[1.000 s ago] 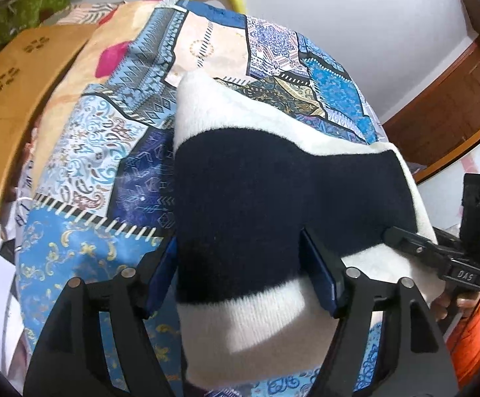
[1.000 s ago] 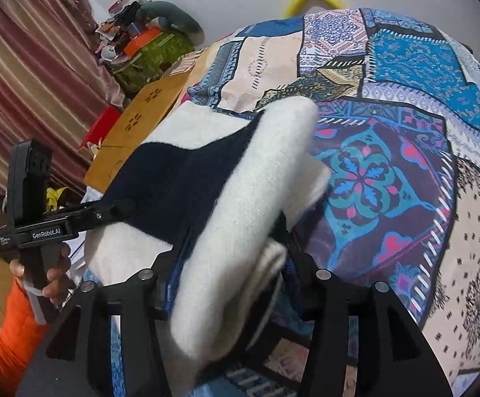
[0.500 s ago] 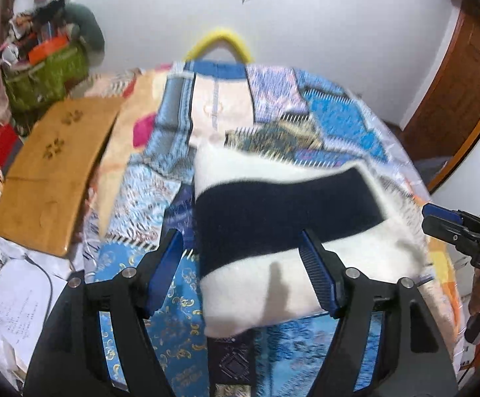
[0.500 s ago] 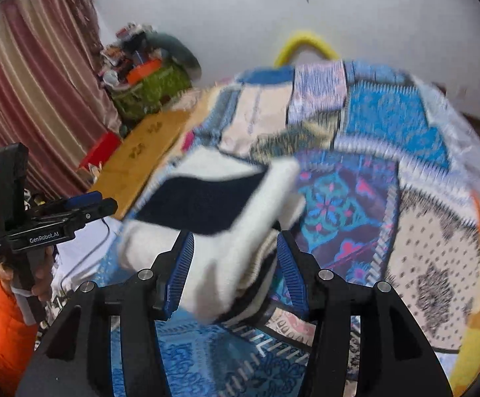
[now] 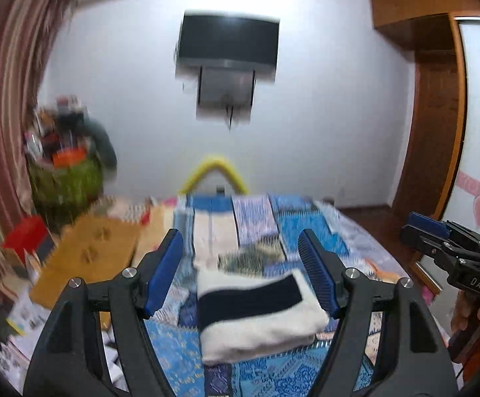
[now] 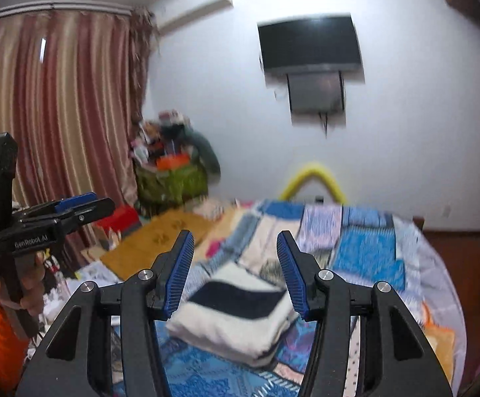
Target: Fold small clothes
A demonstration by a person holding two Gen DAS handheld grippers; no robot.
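Claws both raised above the bed and empty: left claw (image 5: 241, 269) has its blue pads spread wide apart, right claw (image 6: 235, 273) likewise parted with nothing between them. Folded cream garment with a navy band (image 5: 256, 314) lies flat on the patchwork bedspread (image 5: 306, 231), below and past both claws, touching neither. Farther out, a wooden board (image 6: 160, 244) sits at the bed's left edge, a yellow curved tube (image 6: 312, 177) at its far end, a wall-mounted TV (image 6: 309, 44) above, striped curtain (image 6: 58, 115) at left.
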